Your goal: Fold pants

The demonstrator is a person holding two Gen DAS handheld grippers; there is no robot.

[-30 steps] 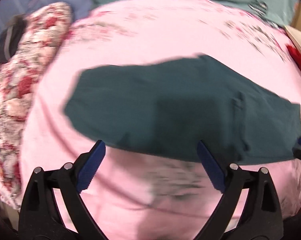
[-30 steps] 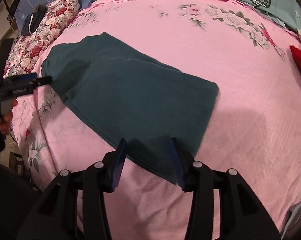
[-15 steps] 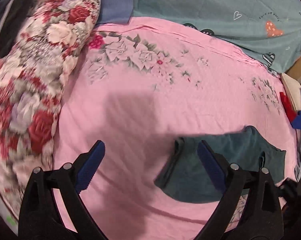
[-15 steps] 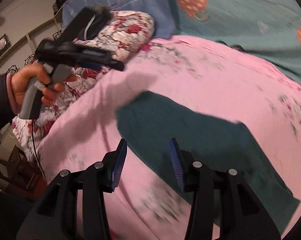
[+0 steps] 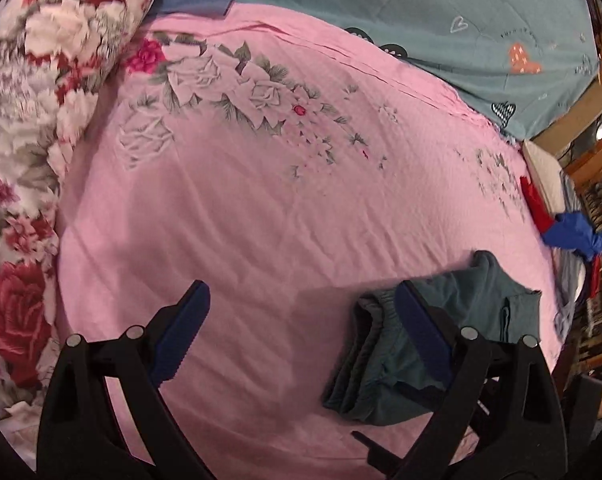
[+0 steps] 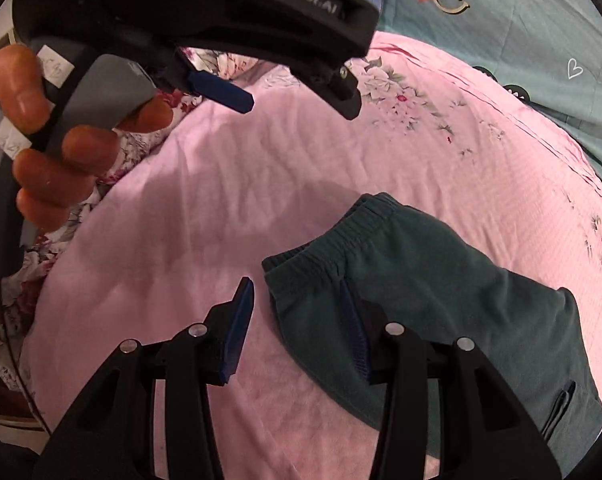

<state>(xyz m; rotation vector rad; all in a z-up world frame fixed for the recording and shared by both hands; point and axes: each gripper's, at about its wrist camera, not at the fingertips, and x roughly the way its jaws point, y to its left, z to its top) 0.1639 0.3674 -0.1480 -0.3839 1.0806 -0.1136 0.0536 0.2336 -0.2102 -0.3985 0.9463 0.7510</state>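
Where the sheet (image 5: 261, 220) ends, pillow (image 5: 33, 92) beside pants (image 6: 441, 280).

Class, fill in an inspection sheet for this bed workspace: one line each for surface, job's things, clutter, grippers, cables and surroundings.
Surface: pink floral bedsheet, lightly wrinkled.
Job's things: dark green pants lying folded on the sheet, elastic waistband showing in the right wrist view.
Clutter: floral pillow at the left edge; red cloth and blue cloth at the right edge.
Grippers: left gripper open, over bare sheet; right gripper open, empty, at the pants' waistband corner.
Cables: thin dark cable hanging below the person's hand.
Surroundings: teal heart-print blanket beyond the sheet; wooden furniture at far right.
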